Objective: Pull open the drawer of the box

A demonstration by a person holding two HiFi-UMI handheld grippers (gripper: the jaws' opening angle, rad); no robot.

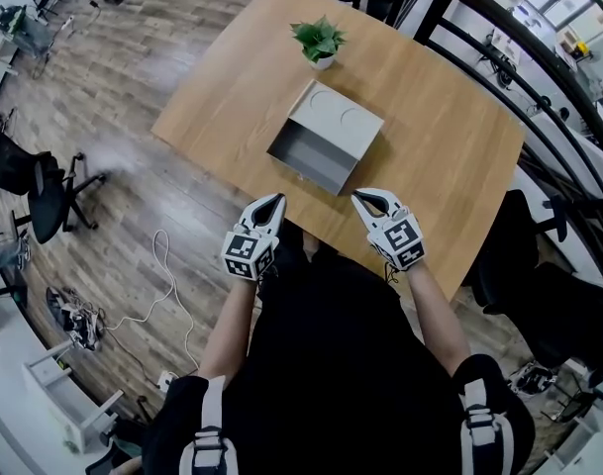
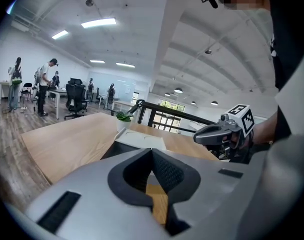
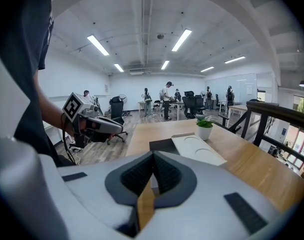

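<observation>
Left gripper [image 1: 277,201] — drawer [image 1: 311,155], plant [image 1: 318,40] beyond

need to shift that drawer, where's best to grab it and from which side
I'd grip the drawer by its front wall, the one nearest the person, coming from that side. It stands out of the box with its top open, so one jaw can go inside that thin upright wall, one outside. No handle shows. Left gripper and right gripper are shut; open one first.
</observation>
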